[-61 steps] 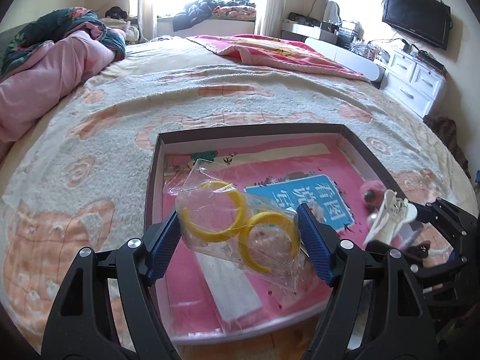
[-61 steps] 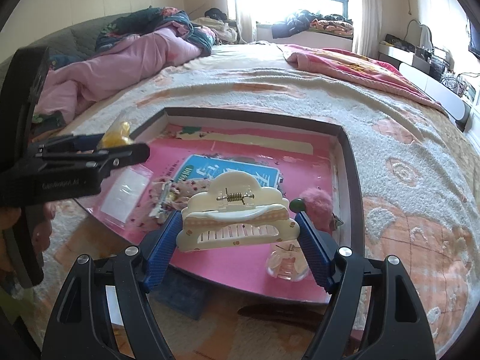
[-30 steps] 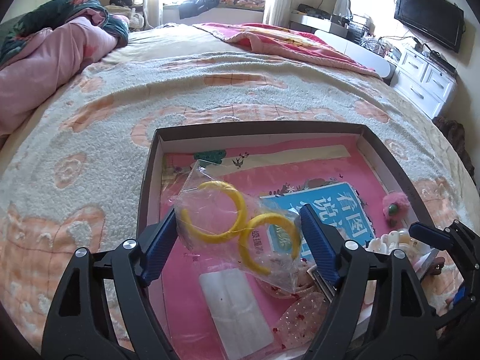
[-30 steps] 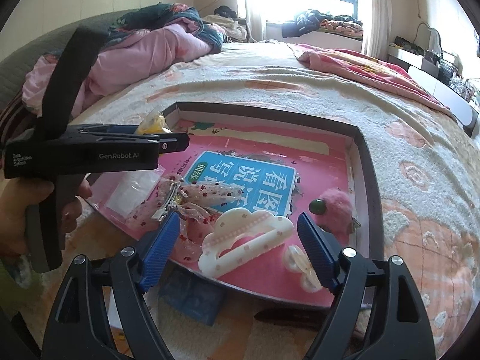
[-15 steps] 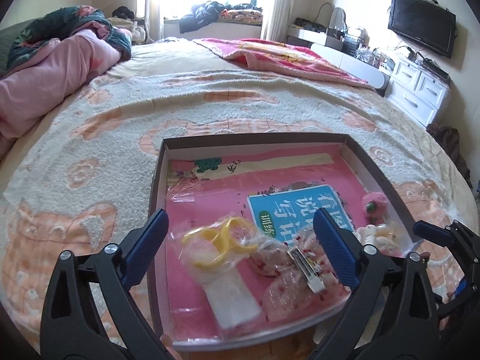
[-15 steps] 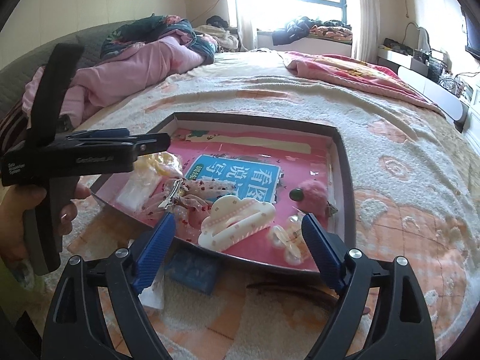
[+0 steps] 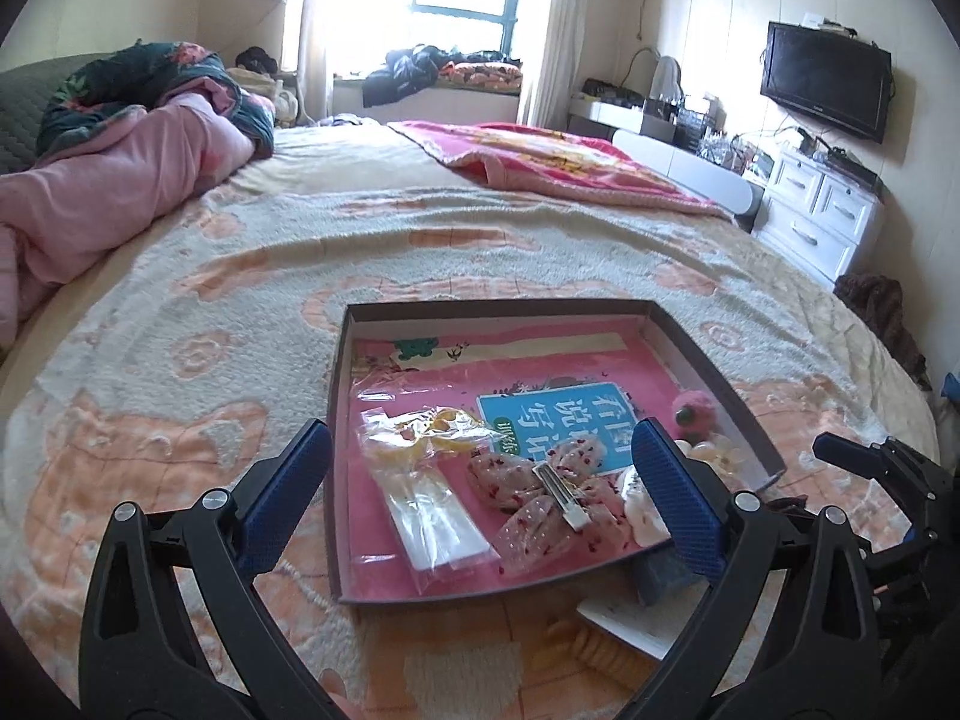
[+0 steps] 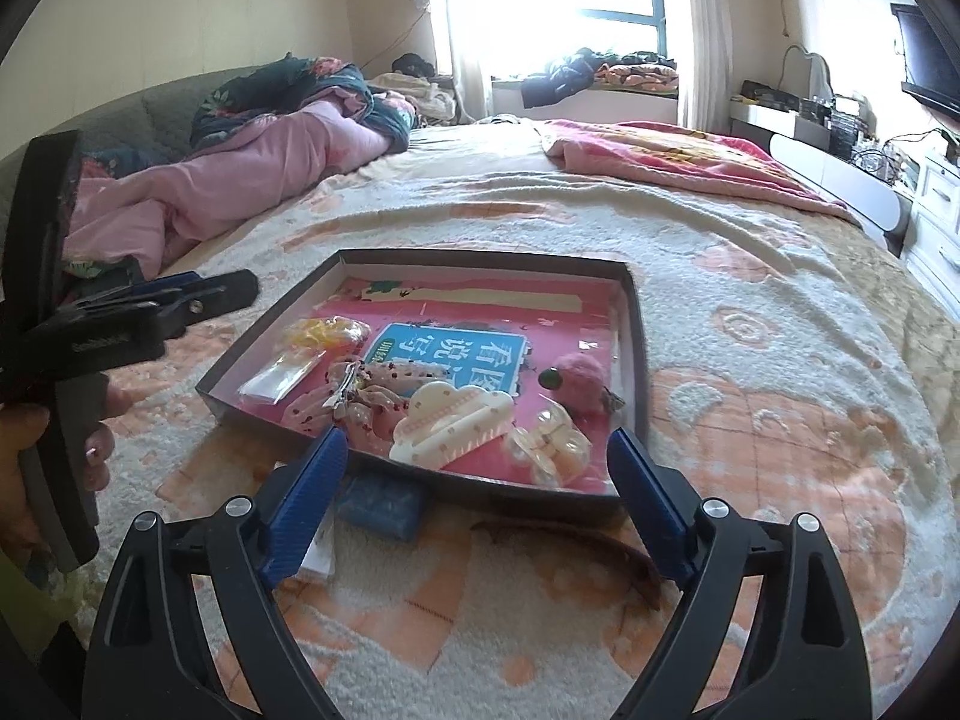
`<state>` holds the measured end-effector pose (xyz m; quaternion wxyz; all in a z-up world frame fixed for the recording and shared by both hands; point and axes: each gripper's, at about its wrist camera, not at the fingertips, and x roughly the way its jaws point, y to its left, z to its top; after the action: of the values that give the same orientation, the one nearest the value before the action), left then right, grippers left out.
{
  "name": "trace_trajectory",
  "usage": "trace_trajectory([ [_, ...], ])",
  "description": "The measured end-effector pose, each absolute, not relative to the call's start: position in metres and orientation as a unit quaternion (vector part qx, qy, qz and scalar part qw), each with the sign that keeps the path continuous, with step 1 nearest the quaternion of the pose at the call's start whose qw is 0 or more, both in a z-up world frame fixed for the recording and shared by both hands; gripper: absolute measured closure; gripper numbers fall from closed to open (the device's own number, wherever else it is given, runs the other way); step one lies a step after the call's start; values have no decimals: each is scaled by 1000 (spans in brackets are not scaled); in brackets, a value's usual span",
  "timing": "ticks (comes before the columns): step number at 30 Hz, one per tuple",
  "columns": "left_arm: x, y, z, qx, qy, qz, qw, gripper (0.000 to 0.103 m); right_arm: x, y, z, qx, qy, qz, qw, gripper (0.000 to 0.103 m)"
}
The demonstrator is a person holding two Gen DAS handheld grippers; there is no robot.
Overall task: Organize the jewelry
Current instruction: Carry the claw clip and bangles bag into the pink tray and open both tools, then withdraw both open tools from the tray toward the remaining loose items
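Note:
A shallow dark box (image 7: 339, 438) (image 8: 638, 336) with a pink lining lies on the bed. In it are a clear bag of yellow rings (image 7: 420, 429) (image 8: 324, 333), a pink spotted bow clip (image 7: 540, 489) (image 8: 366, 390), a cream claw clip (image 8: 453, 423), clear beaded clips (image 8: 549, 441) and a pink pompom (image 7: 690, 408) (image 8: 579, 375). My left gripper (image 7: 480, 498) is open and empty, near the box's front edge. My right gripper (image 8: 477, 492) is open and empty, in front of the box.
A blue pouch (image 8: 381, 501) on white paper and a brown hair band (image 8: 576, 540) lie on the blanket before the box. Pink bedding (image 7: 108, 180) is piled at the far left. A white dresser (image 7: 816, 210) and TV (image 7: 825, 87) stand at the right.
My left gripper opened and dropped the bag of yellow rings into the box; my right gripper released the cream claw clip there. Both grippers have pulled back toward me.

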<state>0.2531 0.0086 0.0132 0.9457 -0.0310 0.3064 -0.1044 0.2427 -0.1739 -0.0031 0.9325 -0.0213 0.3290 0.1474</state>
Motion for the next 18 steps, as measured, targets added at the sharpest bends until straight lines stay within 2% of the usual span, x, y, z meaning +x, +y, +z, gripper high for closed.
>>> trace_trajectory([
  [18, 199, 21, 18, -35, 295, -90, 951, 11, 203, -180, 9, -30, 319, 140, 937, 17],
])
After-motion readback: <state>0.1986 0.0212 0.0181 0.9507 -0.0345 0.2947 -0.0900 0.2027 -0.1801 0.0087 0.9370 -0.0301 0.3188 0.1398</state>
